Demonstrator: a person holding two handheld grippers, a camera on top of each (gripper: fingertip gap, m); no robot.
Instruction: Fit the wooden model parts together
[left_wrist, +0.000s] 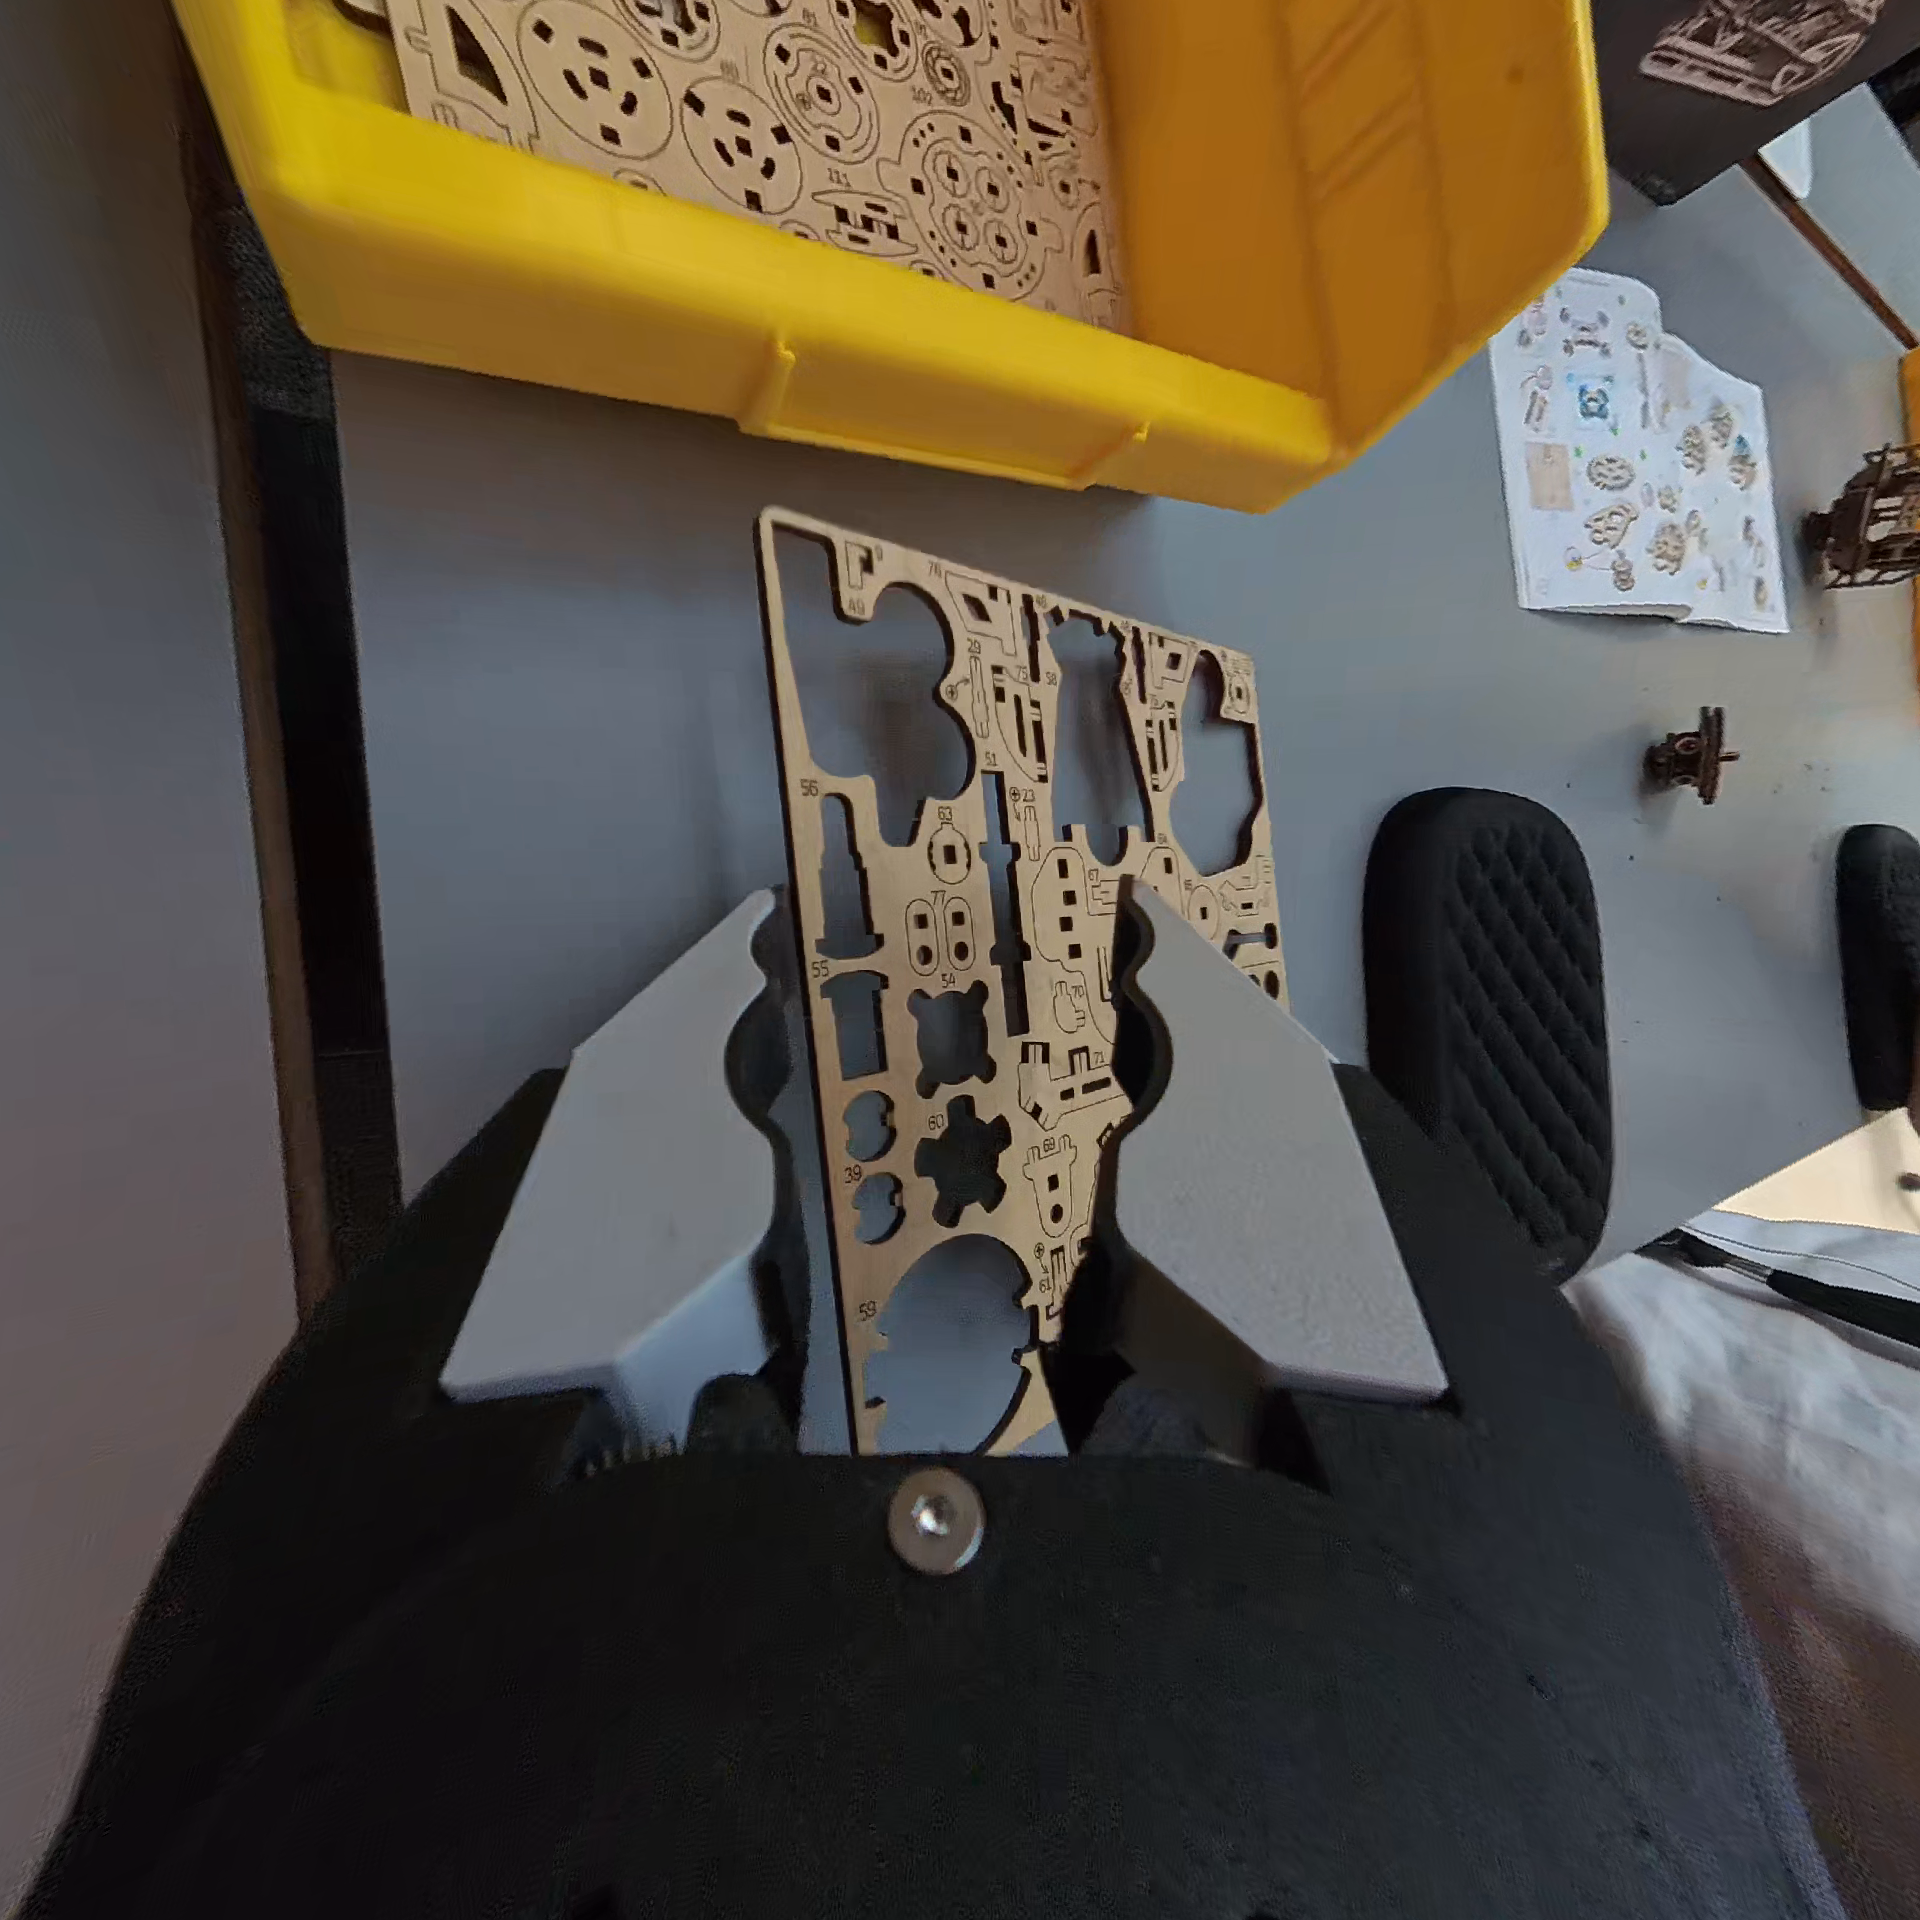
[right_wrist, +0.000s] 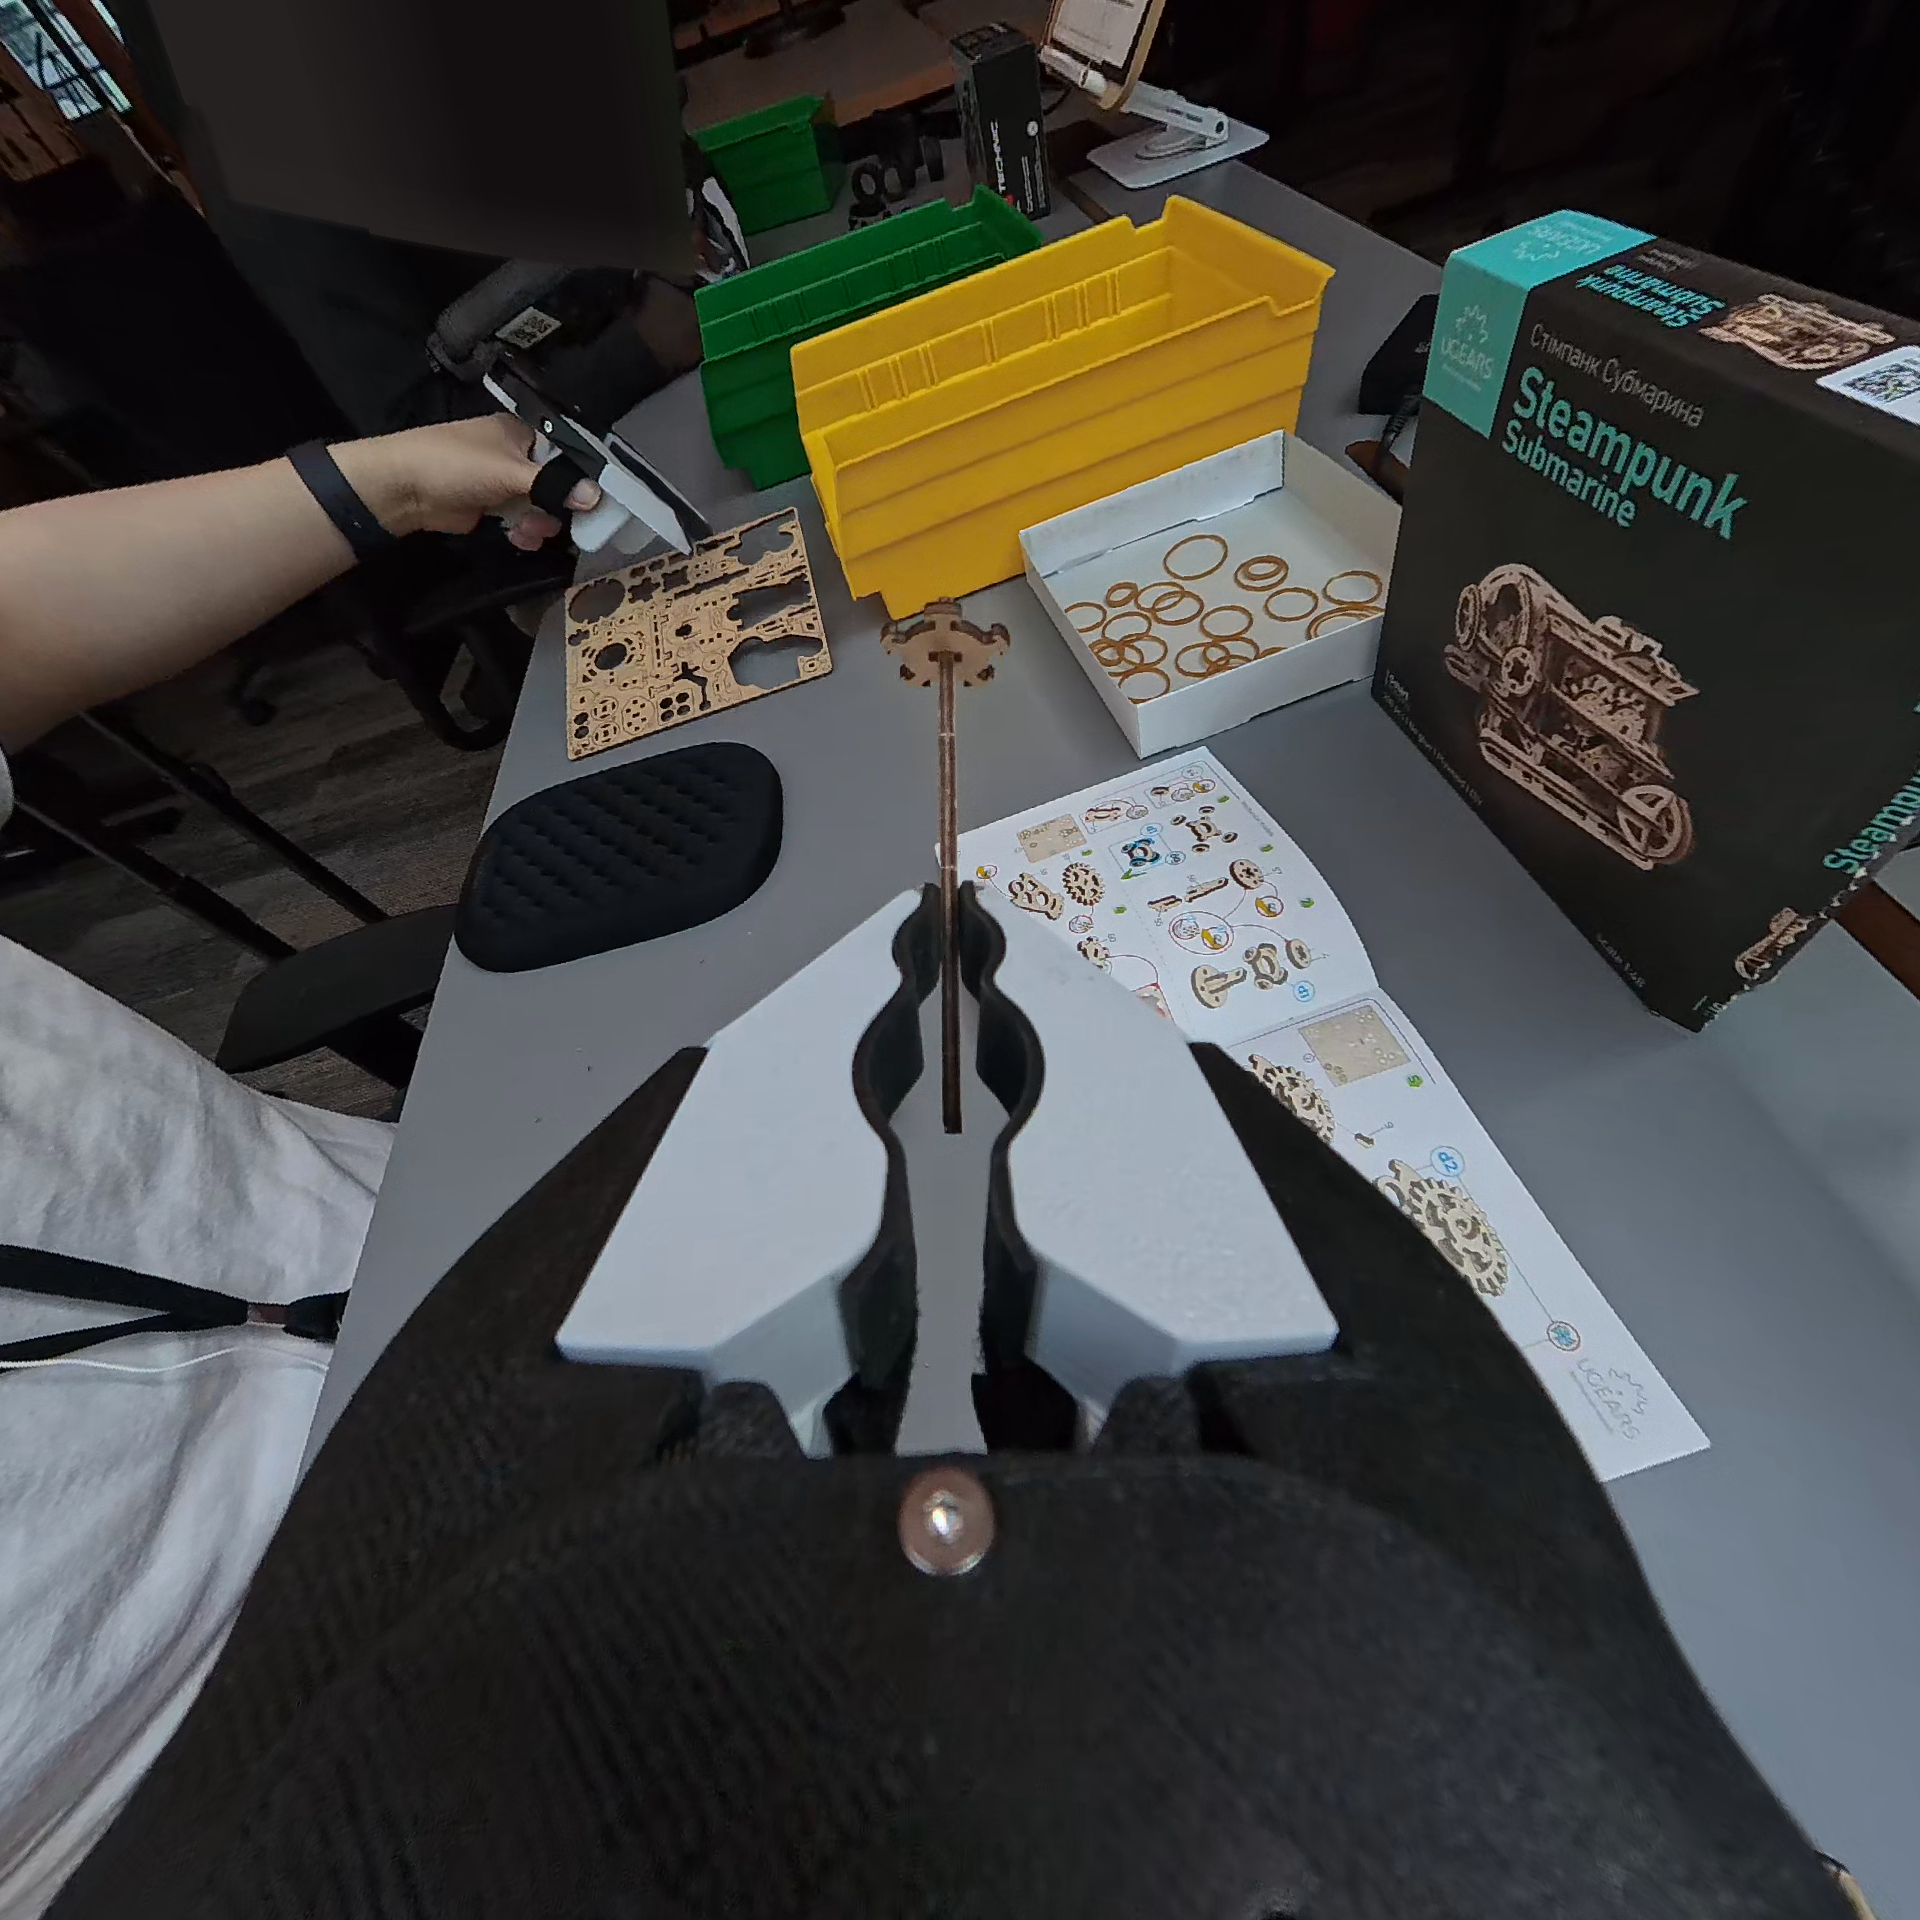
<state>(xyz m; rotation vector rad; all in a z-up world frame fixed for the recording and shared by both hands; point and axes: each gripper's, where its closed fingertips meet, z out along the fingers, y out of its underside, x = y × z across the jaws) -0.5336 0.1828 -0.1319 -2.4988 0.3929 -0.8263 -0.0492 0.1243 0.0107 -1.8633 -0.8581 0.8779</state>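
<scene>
My left gripper (left_wrist: 951, 894) is open, its fingers spread over a flat wooden parts sheet (left_wrist: 1029, 914) with many punched-out holes that lies on the grey table. In the right wrist view a hand holds this gripper (right_wrist: 686, 535) at the far edge of the sheet (right_wrist: 696, 634). My right gripper (right_wrist: 948, 899) is shut on a thin wooden axle (right_wrist: 948, 790). The axle points away from me and carries a gear-like wooden disc (right_wrist: 943, 644) at its far end, held above the table.
A yellow bin (left_wrist: 831, 343) with more wooden sheets (left_wrist: 779, 104) stands past the sheet. Green bins (right_wrist: 831, 301), a white tray of rubber bands (right_wrist: 1216, 613), the kit box (right_wrist: 1662, 623), an instruction booklet (right_wrist: 1299, 1039), a black pad (right_wrist: 623, 852) and small built assemblies (left_wrist: 1688, 753) lie around. There is about 50 cm between the tips of the two grippers.
</scene>
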